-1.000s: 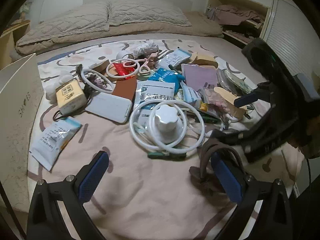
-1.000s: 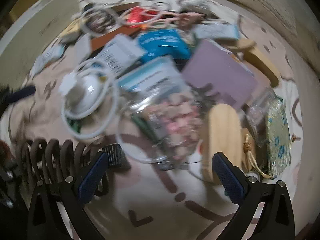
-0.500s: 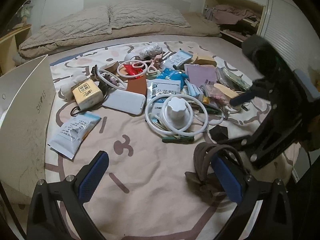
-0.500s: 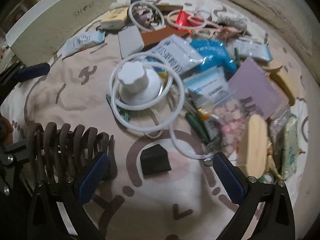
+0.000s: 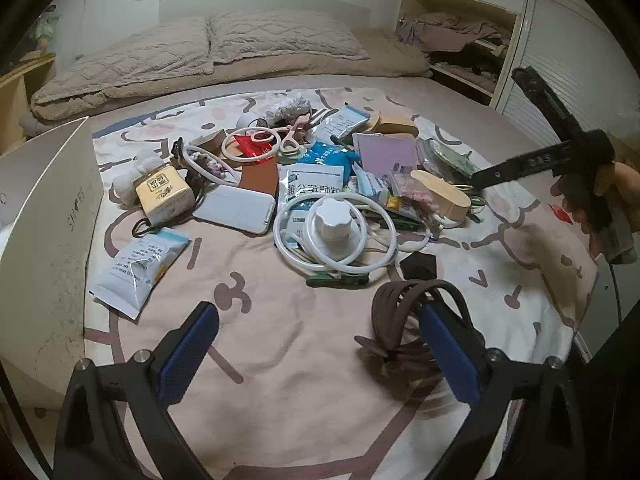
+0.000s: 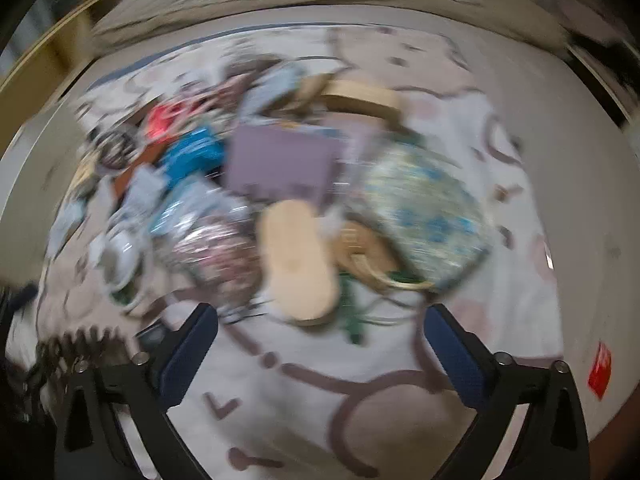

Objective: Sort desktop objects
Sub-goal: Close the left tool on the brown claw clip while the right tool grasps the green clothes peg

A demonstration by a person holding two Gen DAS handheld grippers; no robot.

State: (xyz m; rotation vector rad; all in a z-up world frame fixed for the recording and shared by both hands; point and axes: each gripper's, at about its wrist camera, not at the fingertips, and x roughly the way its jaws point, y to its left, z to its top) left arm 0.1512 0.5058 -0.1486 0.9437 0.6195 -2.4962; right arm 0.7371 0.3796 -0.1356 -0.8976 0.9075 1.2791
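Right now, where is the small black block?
In the left wrist view the small black block lies on the bedspread, right of centre, just beyond the brown hair claw clip and right of the white tube coil.

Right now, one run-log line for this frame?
phase: between picks | left gripper: open, empty, beside brown hair ties | right gripper: open, empty, view blurred | pile: unsorted on bedsheet

right wrist view smeared, pile (image 6: 280,184) blurred, items indistinct
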